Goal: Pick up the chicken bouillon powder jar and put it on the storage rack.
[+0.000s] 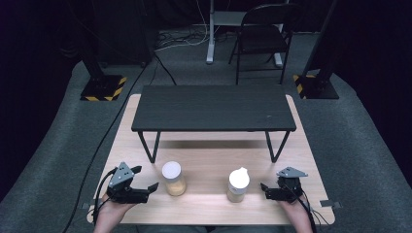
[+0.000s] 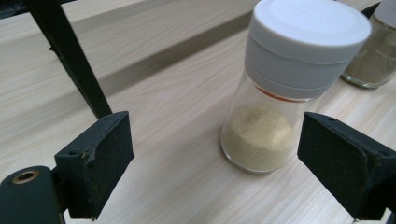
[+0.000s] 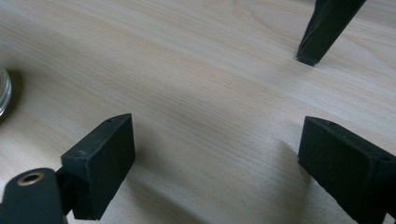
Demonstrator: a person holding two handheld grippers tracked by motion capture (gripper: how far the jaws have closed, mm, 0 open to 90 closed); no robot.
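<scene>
Jars, two, on pale wood-grain tabletop (image 1: pixel 204 160), high view: clear glass spice jar w/ flat white screw cap and pale yellow granules (image 1: pixel 173 178) stands upright near left gripper (image 1: pixel 145 178), just beside its jaw tips, not touching; second clear glass jar w/ white flip-spout cap (image 1: pixel 238 184) upright near right gripper (image 1: pixel 264 187), also apart; black low shelf on thin metal legs (image 1: pixel 214 108) behind both; folding chair (image 1: pixel 262 34) on carpet beyond.

Left gripper view: flat-capped jar (image 2: pixel 280 93) sits ahead of the released jaws, nearer the right-hand pad (image 2: pixel 341 158) than the left, no contact; roughly a third full, so prob. light, weight low in the base; glass wall stiff but smooth and breakable, so likely slippery under hard pads; best hold judged at the straight glass body below the cap, squeeze moderate, jar kept upright; cap top is wider, poorer purchase. Spout-capped jar (image 2: pixel 373 60) at far right edge.

Right gripper view: jaws spread wide over bare wood, nothing between; rim of glass jar (image 3: pixel 3 93) at left edge, well off the pads; shelf leg (image 3: pixel 327 28) upper right.
</scene>
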